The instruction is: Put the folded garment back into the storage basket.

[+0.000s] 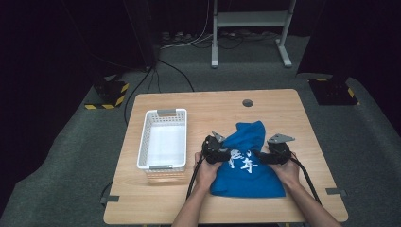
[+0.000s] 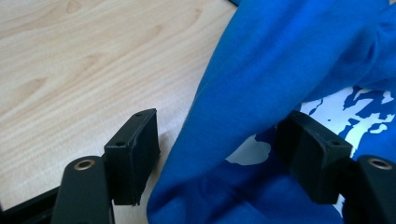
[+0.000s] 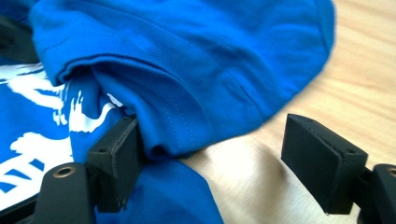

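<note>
Both grippers [image 1: 226, 154] [image 1: 257, 157] are flanking the blue shirt [image 1: 249, 177] on the table [image 1: 213, 109], jaws spread wide, each straddling a fold unpinched.

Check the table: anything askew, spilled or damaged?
Nothing spilled or damaged. The blue T-shirt lies bunched and unevenly folded on the table, its top flopped over the white print. The white basket sits upright and empty beside it.

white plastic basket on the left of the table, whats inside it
Nothing shows inside the white plastic basket: its pale floor looks bare. The near wall hides a strip of floor along that end, so something flat there cannot be ruled out.
</note>
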`<state>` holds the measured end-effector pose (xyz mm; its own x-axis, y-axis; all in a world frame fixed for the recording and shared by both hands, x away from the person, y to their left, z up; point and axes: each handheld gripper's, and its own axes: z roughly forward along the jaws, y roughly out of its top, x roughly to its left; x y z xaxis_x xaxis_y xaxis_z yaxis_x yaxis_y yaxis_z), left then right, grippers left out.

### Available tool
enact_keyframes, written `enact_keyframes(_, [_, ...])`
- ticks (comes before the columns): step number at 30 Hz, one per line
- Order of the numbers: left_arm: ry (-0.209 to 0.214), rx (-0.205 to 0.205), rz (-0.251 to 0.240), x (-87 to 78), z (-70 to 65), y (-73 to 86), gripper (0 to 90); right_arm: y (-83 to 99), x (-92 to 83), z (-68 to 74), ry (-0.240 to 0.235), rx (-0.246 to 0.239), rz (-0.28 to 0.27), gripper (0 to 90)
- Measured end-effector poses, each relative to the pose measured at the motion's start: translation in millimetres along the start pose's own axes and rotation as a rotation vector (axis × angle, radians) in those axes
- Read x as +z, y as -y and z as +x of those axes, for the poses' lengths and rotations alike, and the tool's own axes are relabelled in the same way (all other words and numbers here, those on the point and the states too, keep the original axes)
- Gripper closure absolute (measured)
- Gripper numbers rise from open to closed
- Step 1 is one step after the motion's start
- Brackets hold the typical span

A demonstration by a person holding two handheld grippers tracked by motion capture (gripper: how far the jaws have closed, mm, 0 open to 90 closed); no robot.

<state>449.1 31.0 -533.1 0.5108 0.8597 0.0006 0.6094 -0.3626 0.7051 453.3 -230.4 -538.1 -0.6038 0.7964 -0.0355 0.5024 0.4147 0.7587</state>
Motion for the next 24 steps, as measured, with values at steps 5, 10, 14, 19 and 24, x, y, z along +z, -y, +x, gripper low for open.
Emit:
enact_keyframes(5, [0.024,0.019,-0.045,-4.2,-4.5,-6.5,24.5,-4.6,-5.9,-3.6,-0.014,0.016,-0.04,30.3])
enact_keyframes(10, [0.034,0.039,-0.069,-2.0,-9.3,-17.7,21.6,-10.2,-2.3,-9.2,0.009,0.054,-0.057,30.8])
enact_keyframes(14, [0.036,0.04,-0.07,-0.1,-9.7,-22.6,22.4,-19.9,-0.1,-8.4,0.03,0.075,-0.101,30.2])
enact_keyframes(19, [0.041,-0.015,-0.064,2.6,-3.8,-27.3,28.3,-41.4,4.6,-5.4,0.061,0.073,-0.14,28.3])
enact_keyframes(24, [0.079,-0.092,-0.055,5.5,4.9,-25.2,41.5,-59.5,7.7,-0.6,0.064,0.058,-0.178,27.0])
